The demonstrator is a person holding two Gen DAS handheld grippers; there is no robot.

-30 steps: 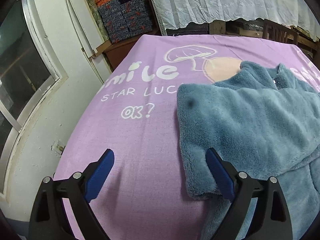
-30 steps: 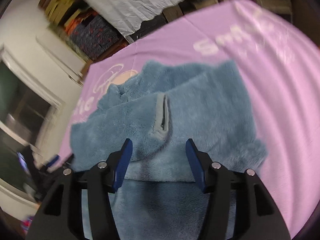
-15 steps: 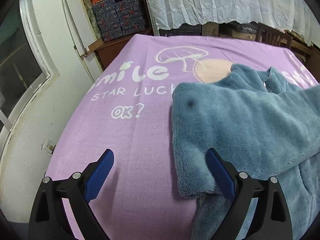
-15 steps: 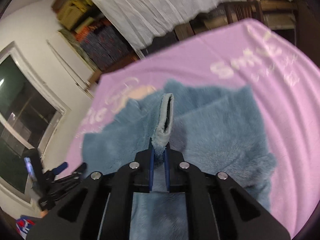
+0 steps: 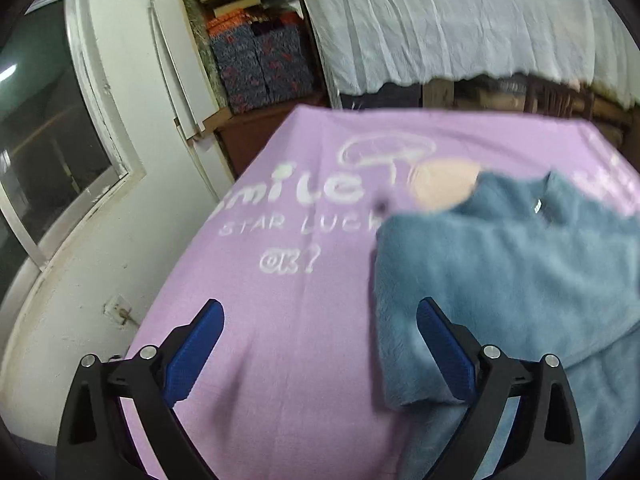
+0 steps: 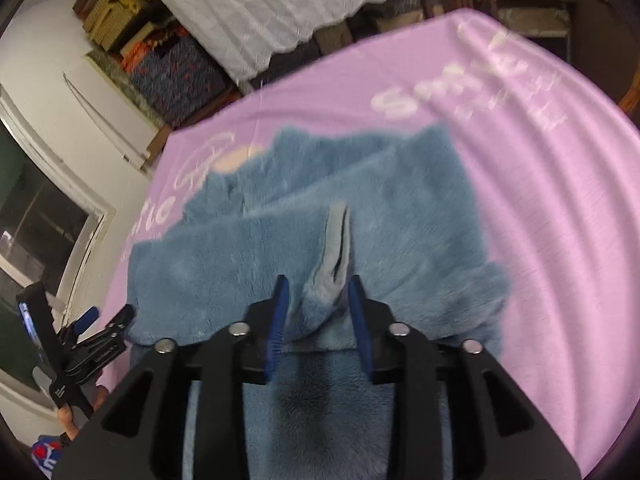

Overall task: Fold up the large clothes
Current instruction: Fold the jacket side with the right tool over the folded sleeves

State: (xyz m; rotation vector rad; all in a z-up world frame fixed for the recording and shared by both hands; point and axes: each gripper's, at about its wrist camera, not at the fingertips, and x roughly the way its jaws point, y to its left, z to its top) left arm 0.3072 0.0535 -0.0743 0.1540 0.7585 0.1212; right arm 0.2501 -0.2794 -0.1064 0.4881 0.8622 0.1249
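Observation:
A blue-grey fleece jacket (image 5: 500, 264) lies folded on the purple blanket (image 5: 280, 280). My left gripper (image 5: 320, 308) hangs wide open over bare blanket, its right finger beside the jacket's folded left edge, with nothing between the fingers. In the right wrist view the jacket (image 6: 360, 184) fills the middle. My right gripper (image 6: 318, 282) is low over it and its jaws are opening. A raised ridge of fleece with a grey pocket edge (image 6: 336, 236) stands between the pads, which no longer pinch it. The left gripper (image 6: 104, 328) shows at the lower left there.
The blanket (image 6: 540, 200) ends at a white wall with a window (image 5: 48, 140) on the left. Stacked patterned boxes (image 5: 260, 64) and a white lace cloth (image 5: 440, 20) stand beyond the far edge. A person's hand (image 6: 68, 420) holds the left tool.
The right gripper shut on the grey-edged fold and pulled it up, then its jaws parted, leaving the fold standing between them. The left gripper stayed open and rose slightly.

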